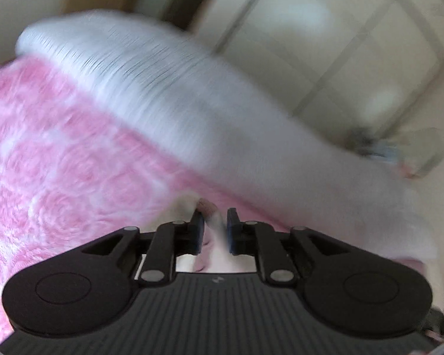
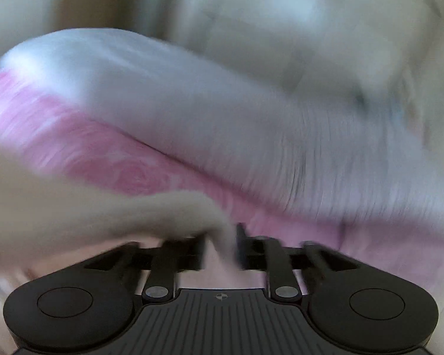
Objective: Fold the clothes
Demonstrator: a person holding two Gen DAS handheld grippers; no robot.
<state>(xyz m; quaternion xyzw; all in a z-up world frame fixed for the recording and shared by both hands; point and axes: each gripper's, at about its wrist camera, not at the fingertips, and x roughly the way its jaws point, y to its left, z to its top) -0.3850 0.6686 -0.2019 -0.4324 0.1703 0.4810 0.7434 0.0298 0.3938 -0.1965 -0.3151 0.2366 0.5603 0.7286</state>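
A pale cream garment point(image 1: 186, 207) is pinched between the jaws of my left gripper point(image 1: 215, 224), which is shut on a fold of it. In the right wrist view the same cream garment point(image 2: 103, 216) drapes left from my right gripper point(image 2: 222, 245), which is shut on its edge. Both views are motion-blurred. Beyond both grippers lies a pink rose-patterned blanket point(image 1: 59, 162), also in the right wrist view point(image 2: 139, 174), with a white ribbed cloth point(image 1: 162, 88) across its far side, seen too in the right wrist view point(image 2: 222, 118).
Behind the bedding is a pale wall with cabinet or door panels point(image 1: 340, 44). A small blurred cluttered object point(image 1: 384, 148) sits at the right past the white cloth. The background in the right wrist view is too blurred to read.
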